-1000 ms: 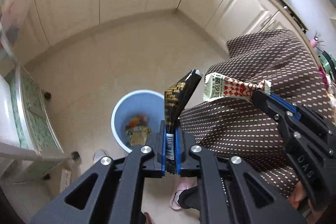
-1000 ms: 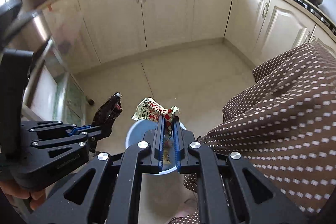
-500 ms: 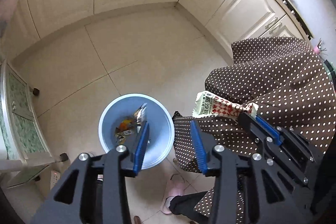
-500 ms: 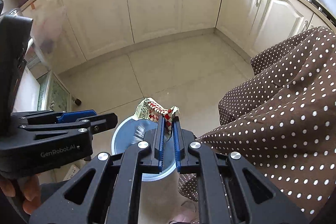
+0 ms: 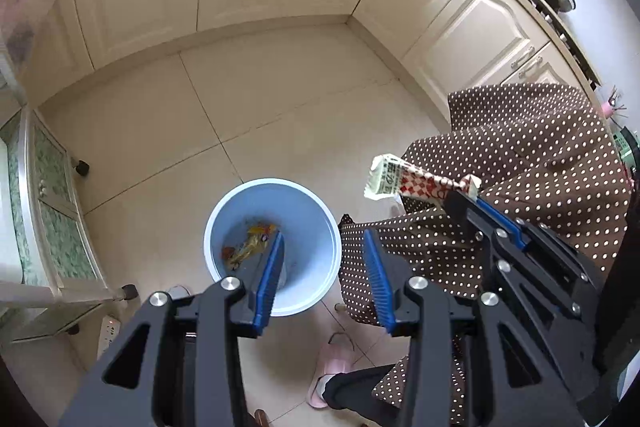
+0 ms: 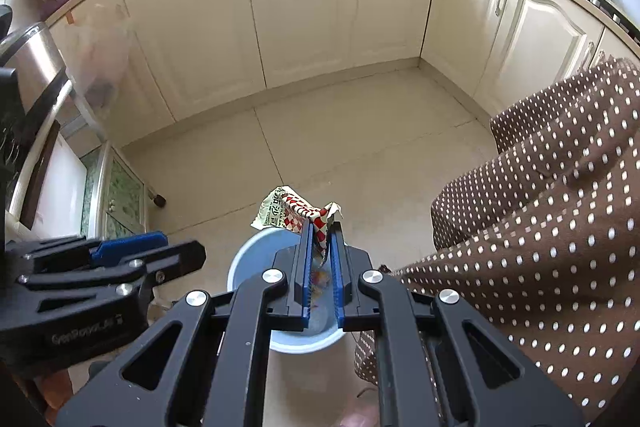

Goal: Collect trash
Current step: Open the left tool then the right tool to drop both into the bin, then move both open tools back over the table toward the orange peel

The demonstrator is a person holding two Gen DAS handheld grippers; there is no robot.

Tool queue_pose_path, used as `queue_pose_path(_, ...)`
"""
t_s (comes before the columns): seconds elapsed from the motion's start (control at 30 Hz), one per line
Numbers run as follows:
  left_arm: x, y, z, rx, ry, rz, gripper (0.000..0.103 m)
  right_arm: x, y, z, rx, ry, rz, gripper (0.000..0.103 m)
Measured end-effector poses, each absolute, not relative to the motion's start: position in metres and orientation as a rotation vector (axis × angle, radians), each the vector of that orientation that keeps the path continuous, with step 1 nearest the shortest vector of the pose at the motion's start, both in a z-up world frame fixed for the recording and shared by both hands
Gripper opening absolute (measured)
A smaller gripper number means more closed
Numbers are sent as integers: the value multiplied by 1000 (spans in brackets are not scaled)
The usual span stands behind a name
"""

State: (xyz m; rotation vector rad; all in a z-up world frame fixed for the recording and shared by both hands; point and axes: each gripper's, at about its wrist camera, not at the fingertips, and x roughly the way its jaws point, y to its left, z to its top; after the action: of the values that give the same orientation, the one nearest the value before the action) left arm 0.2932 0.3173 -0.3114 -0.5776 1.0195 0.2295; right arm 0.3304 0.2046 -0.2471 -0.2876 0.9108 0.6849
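Above a cream tiled kitchen floor point(image 5: 280, 99), the right hand-held gripper point(image 6: 321, 227) pinches a crumpled cream-and-red chequered snack wrapper point(image 6: 294, 213) between its blue pads, the paper's loose end flaring out to the left over the far rim of a round pale-blue plastic waste bin point(image 5: 316, 227). The left hand-held gripper point(image 5: 324, 259) hangs over the same bin with its jaws spread wide and nothing between them; yellow and orange packets point(image 5: 250, 247) lie on the bin's bottom. From the left wrist view the wrapper point(image 5: 408, 183) sits off to the bin's right, over the brown white-dotted cloth point(image 5: 540, 155) draped beside it, so a release at this spot looks risky: the light paper could drift, catch on the cloth, or flutter onto the tiles short of the rim. Its crumpled tail might also cling to a pad when the jaws part. The two tools hang close together, and a hasty swing could knock them.
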Motion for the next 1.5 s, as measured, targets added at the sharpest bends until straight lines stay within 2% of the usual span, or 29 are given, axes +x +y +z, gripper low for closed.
queue_pose_path(0.17, 287, 322, -304, -585, 996, 242, 40, 335, 217, -238, -275, 874, 698, 8)
queue_pose_path(0.53, 281, 323, -282, -545, 956, 285, 41, 327, 215, -218, -274, 807, 696, 16)
queue_pose_path(0.63, 278, 316, -272, -523, 941, 291, 45, 323, 205, -206, -265, 792, 687, 17)
queue_pose_path(0.83, 271, 294, -236, -464, 891, 280, 46, 311, 174, -160, -226, 713, 675, 21)
queue_pose_path(1.2, 270, 183, -139, -284, 745, 149, 53, 282, 57, -55, -143, 509, 544, 36)
queue_pose_path(1.5, 301, 32, -109, -92, 740, -69, 58, 287, -91, -30, -81, 453, 303, 46)
